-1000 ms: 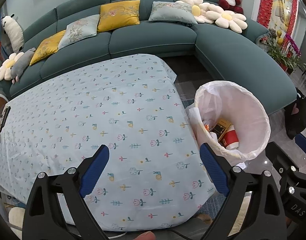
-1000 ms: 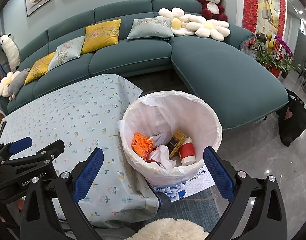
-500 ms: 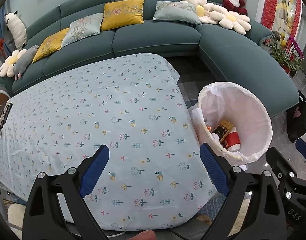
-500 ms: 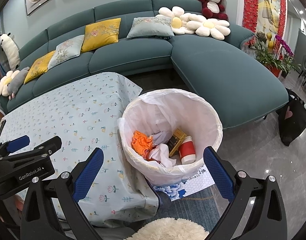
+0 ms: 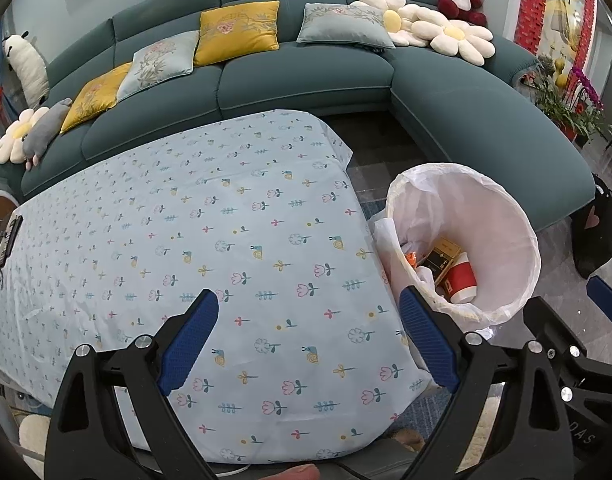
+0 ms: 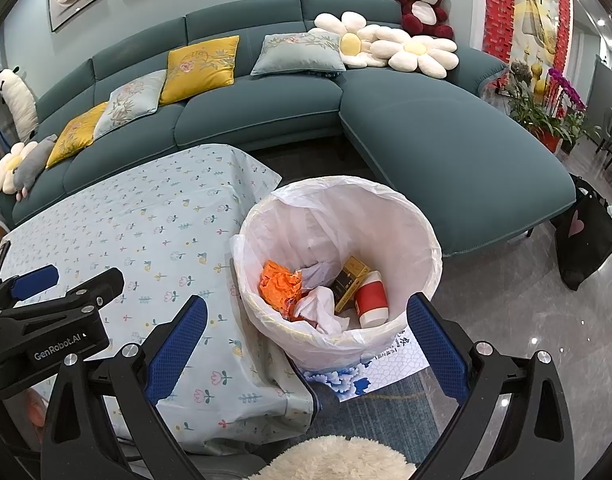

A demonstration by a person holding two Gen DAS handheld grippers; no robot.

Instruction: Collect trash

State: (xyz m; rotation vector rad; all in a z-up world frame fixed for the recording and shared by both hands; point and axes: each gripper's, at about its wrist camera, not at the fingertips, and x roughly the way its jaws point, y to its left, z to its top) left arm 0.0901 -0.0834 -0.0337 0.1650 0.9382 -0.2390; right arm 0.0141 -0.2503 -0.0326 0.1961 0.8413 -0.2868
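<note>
A pale blue tablecloth (image 5: 226,220) is patterned with small flowers; a white-lined bin (image 6: 386,216) is filled with orange wrapper (image 6: 280,284) and red cup (image 6: 371,294).

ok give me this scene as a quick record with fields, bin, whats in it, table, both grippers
bin: white-lined trash bin, on the floor beside the table
contents: orange wrapper, red cup, dark box, white crumpled plastic
table: floral tablecloth, no trash visible on it
left gripper: open, empty, over the table
right gripper: open, empty, at the bin
</note>
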